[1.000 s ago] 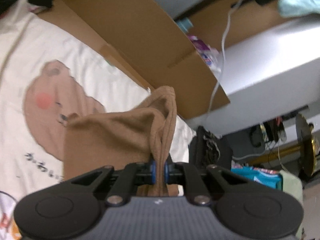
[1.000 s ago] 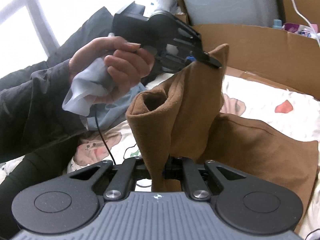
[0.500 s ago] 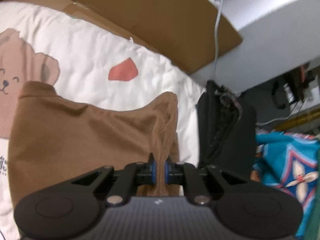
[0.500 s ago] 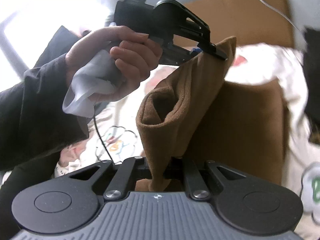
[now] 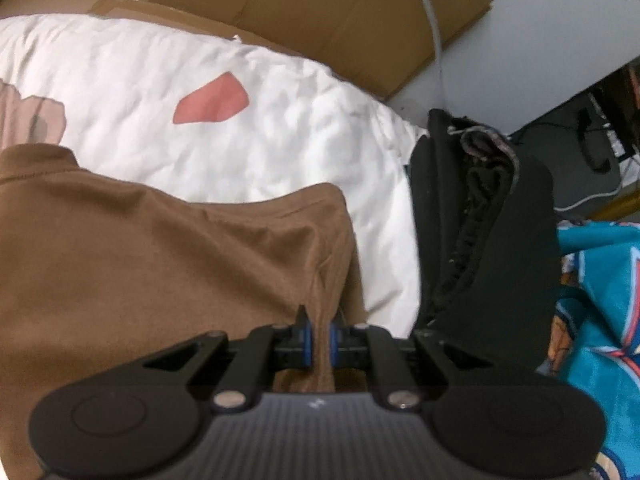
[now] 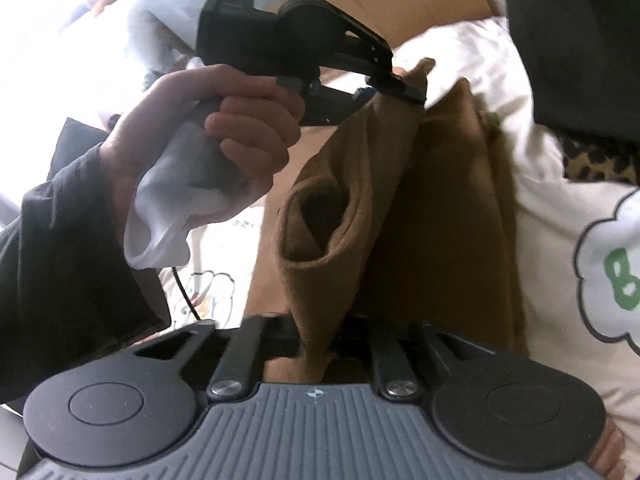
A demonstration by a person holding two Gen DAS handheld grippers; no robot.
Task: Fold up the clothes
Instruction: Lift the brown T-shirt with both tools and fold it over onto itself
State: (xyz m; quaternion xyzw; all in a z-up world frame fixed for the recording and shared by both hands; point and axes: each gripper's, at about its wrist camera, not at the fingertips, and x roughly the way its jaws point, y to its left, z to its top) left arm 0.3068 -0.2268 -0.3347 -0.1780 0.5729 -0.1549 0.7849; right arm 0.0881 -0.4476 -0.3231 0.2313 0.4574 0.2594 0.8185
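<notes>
Left gripper [image 5: 318, 338] is clamped on a bunched corner of the brown garment [image 5: 160, 264], cloth pinched between the blue-tipped fingers [image 5: 305, 340]. Right gripper [image 6: 318, 344] is likewise clenched on another edge of the same garment, fabric running down between its fingers, though the pads themselves are hidden by cloth. In the right wrist view the left gripper [image 6: 394, 82] is held up by the person's left hand [image 6: 208, 136], a white cloth wrapped round the handle, and the garment hangs from its tip as a loose tube-like fold.

Versus a second ago: in the left wrist view the garment was lifted in a peak against the cardboard [image 5: 280, 8]; now it lies lower and flatter, spread across the white printed bedding [image 5: 280, 120], top edge near a red patch [image 5: 212, 102]. View has swung right: the bear print is mostly out at the left edge, and a black garment [image 5: 480, 240] and teal patterned fabric [image 5: 600, 280] fill the right side. In the right wrist view the cardboard has slid to the far top, and a green-letter cloud print [image 6: 612, 272] shows at right. Probably a leopard-print item far right, blurred.
</notes>
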